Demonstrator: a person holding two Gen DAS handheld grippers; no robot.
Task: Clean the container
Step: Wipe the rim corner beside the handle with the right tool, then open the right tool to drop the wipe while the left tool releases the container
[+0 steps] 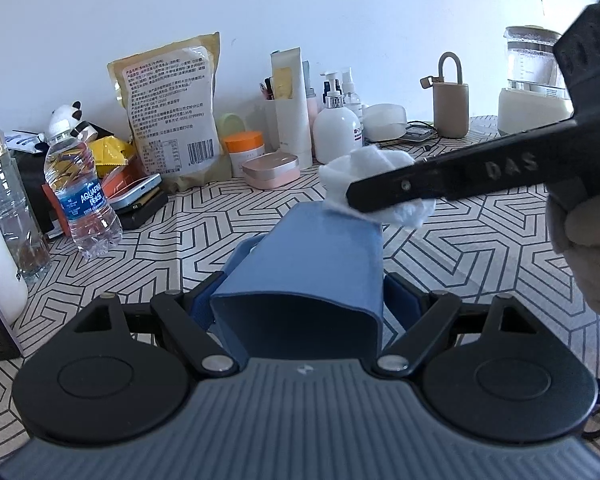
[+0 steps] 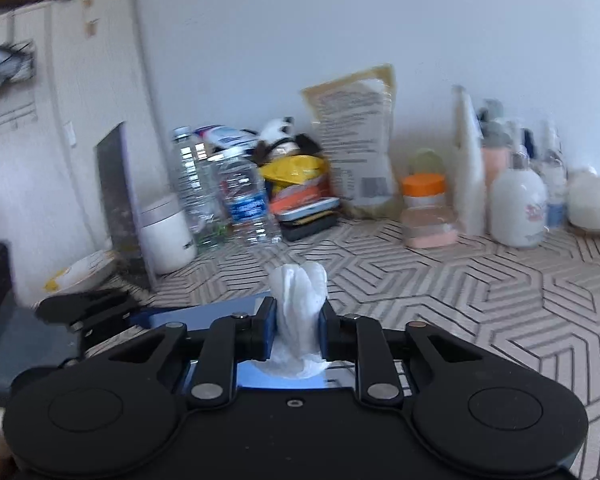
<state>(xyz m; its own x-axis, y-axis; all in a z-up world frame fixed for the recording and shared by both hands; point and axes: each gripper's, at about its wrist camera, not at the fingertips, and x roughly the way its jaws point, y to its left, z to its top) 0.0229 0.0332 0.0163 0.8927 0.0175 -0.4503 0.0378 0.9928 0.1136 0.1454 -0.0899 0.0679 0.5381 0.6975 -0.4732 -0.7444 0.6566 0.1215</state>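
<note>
Left gripper point(image 1: 300, 300) clamps the blue rectangular plastic container point(image 1: 312, 264). Right gripper point(image 2: 298, 330), marked "DAS", pinches a crumpled white tissue point(image 2: 298, 304) at the container's 12 o'clock end. "AQUAFINA" clear water bottle point(image 1: 80, 196) stands at 10 o'clock.

A plain white wall point(image 1: 300, 8) rose ahead of the tool, lit by soft, even daylight. The desk point(image 1: 228, 216) beneath wore a cloth of grey-lined geometric patterning. Off to the left in the right wrist view stood a pale cabinet point(image 2: 80, 80), blurred.
</note>
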